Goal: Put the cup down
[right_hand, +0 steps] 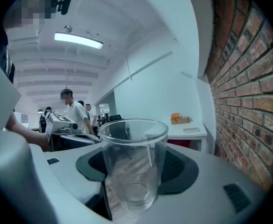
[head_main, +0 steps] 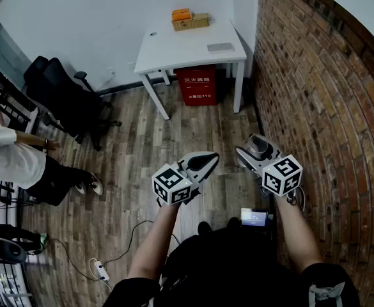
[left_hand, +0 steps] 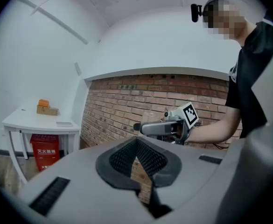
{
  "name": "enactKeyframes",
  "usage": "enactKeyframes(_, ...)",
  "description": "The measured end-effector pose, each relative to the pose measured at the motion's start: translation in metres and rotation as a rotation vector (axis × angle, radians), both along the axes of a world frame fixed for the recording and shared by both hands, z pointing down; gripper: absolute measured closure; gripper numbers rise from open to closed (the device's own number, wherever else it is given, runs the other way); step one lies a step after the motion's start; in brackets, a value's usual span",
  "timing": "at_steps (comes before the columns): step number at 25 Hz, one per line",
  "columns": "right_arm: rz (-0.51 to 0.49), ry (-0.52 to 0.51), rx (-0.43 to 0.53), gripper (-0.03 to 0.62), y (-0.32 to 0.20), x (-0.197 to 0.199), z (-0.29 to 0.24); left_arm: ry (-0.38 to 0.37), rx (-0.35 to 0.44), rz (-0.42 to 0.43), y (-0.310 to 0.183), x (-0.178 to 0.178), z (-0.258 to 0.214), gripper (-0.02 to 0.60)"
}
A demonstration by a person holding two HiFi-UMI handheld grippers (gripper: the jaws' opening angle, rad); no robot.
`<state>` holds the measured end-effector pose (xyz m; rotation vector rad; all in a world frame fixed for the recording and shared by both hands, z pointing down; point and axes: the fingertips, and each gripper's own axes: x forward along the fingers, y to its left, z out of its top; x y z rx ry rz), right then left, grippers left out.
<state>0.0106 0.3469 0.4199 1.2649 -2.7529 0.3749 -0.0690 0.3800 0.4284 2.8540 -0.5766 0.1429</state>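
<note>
A clear, empty glass cup point(right_hand: 135, 146) stands upright between the dark pads of my right gripper point(right_hand: 136, 169), which is shut on it. In the head view the right gripper point(head_main: 254, 149) is held in the air at waist height over the wooden floor, with the cup point(head_main: 259, 147) seen from above. My left gripper point(head_main: 206, 161) hangs beside it to the left. Its jaws point(left_hand: 137, 146) are shut with nothing in them. The left gripper view looks across at the right gripper point(left_hand: 162, 127).
A white table point(head_main: 174, 53) stands ahead against the wall, bearing a cardboard box point(head_main: 191, 22) and a flat grey item point(head_main: 220, 47). A red box point(head_main: 196, 85) sits under it. Brick wall point(head_main: 327, 107) runs along the right. A black office chair point(head_main: 65, 98) and a seated person point(head_main: 14, 162) are at left.
</note>
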Motion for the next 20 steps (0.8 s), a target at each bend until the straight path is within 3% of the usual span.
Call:
enactKeyframes(7,-0.007,0.006,0.002,0.313,-0.0019,-0.0017,0.0004,-0.046,-0.009,-0.002,-0.001,-0.0019,0.0071,0.572)
enactKeyframes(20,0.019,0.004,-0.01,0.313,0.0001,0.0053,0.0025,-0.01,-0.034,0.004,0.0015,-0.0004,0.0043,0.572)
